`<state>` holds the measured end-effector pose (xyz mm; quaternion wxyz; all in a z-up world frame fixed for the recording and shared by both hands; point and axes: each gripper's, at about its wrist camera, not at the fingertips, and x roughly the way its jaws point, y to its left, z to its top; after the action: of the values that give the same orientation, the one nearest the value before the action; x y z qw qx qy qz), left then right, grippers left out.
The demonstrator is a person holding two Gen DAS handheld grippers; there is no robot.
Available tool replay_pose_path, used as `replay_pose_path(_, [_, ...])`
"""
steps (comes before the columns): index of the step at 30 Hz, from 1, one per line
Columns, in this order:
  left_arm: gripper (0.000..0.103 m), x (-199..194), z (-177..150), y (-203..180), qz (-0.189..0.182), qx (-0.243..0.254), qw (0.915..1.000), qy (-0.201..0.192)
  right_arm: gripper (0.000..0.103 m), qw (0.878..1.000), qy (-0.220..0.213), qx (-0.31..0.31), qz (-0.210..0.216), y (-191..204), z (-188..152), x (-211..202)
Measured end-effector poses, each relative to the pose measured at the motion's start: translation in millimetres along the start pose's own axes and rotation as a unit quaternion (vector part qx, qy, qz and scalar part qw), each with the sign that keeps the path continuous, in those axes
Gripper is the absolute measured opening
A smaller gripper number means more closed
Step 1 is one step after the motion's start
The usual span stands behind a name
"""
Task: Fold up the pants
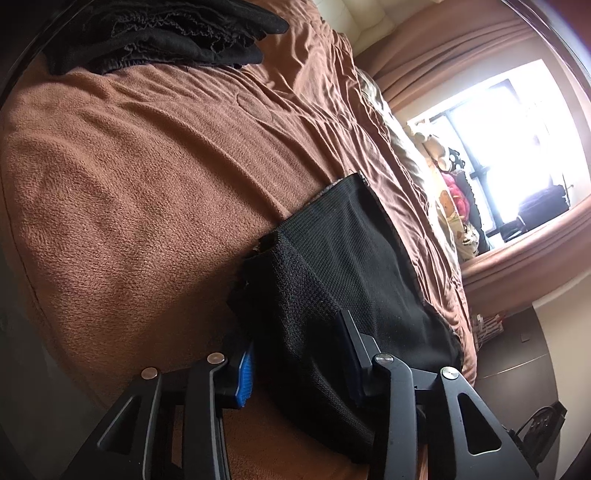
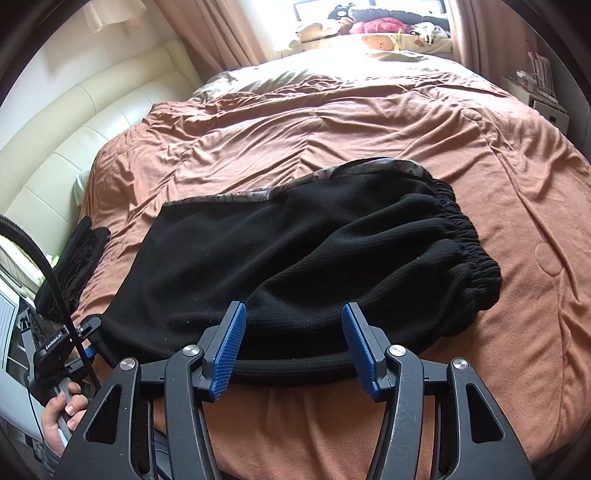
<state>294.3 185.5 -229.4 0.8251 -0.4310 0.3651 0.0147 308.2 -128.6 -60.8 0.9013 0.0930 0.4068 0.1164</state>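
Black knit pants (image 2: pixel 295 243) lie folded lengthwise on the brown bedspread (image 2: pixel 332 122). Their elastic waistband (image 2: pixel 469 240) is at the right, and a patterned lining shows along the far edge. My right gripper (image 2: pixel 295 347) stands open at the near folded edge, and its blue pads (image 2: pixel 229 347) do not press the cloth. In the left wrist view my left gripper (image 1: pixel 295 343) is shut on a bunched leg end of the pants (image 1: pixel 332 258). The same left gripper (image 2: pixel 86 332) shows at the pants' left corner in the right wrist view, with a hand (image 2: pixel 61 410) around its handle.
A stack of folded black clothes (image 1: pixel 166 33) lies near the bed's left side, beside the cream padded headboard (image 2: pixel 74 129). Plush toys (image 2: pixel 369 26) sit by the bright window. A small stand with boxes (image 2: pixel 535 85) is at the far right. Curtains (image 1: pixel 461 48) hang beside the window.
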Motion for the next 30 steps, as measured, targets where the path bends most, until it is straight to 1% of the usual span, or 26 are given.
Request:
replay_pose_path(1, [0.026,-1.2,-1.1,1.7,-0.002,0.000,1.0000,0.002,0.053,1.000,0.000,-0.004,-0.005,4.4,0.4,2.1])
replay_pose_path(2, [0.016,-2.0,-1.1,2.2,-0.004,0.001,1.0000,0.004,0.053,1.000,0.000,-0.008,-0.011,9.5,0.4,4.6])
replay_pose_path(3, [0.013,-3.4,-1.3,3.6,-0.005,0.001,1.0000,0.005,0.053,1.000,-0.001,-0.012,-0.015,14.0,1.4,7.0])
replay_pose_path(6, [0.009,-10.1,-1.5,5.3,-0.012,0.000,0.9999,0.003,0.053,1.000,-0.001,-0.020,-0.016,26.7,2.1,13.2])
replay_pose_path(11, [0.007,-21.2,-1.6,5.6,-0.024,-0.002,0.9997,-0.001,0.052,0.999,0.004,-0.033,-0.018,42.7,3.0,25.1])
replay_pose_path(16, [0.007,-29.9,-0.5,5.0,-0.035,-0.008,0.9993,-0.004,0.045,0.999,0.016,-0.044,-0.015,53.1,2.3,36.4])
replay_pose_path(18, [0.007,-31.8,0.1,4.9,-0.038,-0.010,0.9992,-0.005,0.044,0.998,0.028,-0.050,-0.013,53.9,0.3,43.6])
replay_pose_path(19, [0.007,-31.4,0.7,4.8,-0.038,-0.010,0.9992,-0.003,0.041,0.998,0.038,-0.051,-0.012,54.3,-2.3,49.6])
replay_pose_path(20, [0.007,-30.3,1.3,5.2,-0.037,-0.011,0.9993,-0.002,0.035,0.997,0.051,-0.052,-0.009,53.5,-4.2,55.7])
replay_pose_path(21, [0.007,-29.1,0.9,6.0,-0.034,-0.013,0.9993,0.001,0.033,0.997,0.065,-0.050,-0.006,52.2,-7.5,62.7])
replay_pose_path(23, [0.007,-26.0,1.7,10.0,-0.028,-0.023,0.9993,0.007,0.027,0.995,0.092,-0.046,0.007,48.8,-13.9,74.5])
replay_pose_path(25, [0.013,-22.0,2.4,15.2,-0.024,-0.038,0.9989,0.016,0.026,0.992,0.118,-0.049,0.010,46.4,-19.9,84.6])
replay_pose_path(26, [0.019,-20.5,3.1,17.9,-0.023,-0.044,0.9986,0.017,0.026,0.990,0.132,-0.050,0.011,45.5,-23.9,89.4])
replay_pose_path(27, [0.026,-19.5,3.8,20.1,-0.020,-0.049,0.9985,0.016,0.026,0.988,0.142,-0.051,0.012,45.2,-26.7,93.8])
replay_pose_path(29, [0.036,-18.6,6.2,24.1,-0.015,-0.059,0.9981,0.011,0.025,0.988,0.142,-0.057,0.013,43.9,-26.6,93.8])
replay_pose_path(30, [0.037,-18.5,7.4,26.0,-0.018,-0.065,0.9977,0.009,0.025,0.988,0.142,-0.058,0.015,43.7,-23.4,92.6])
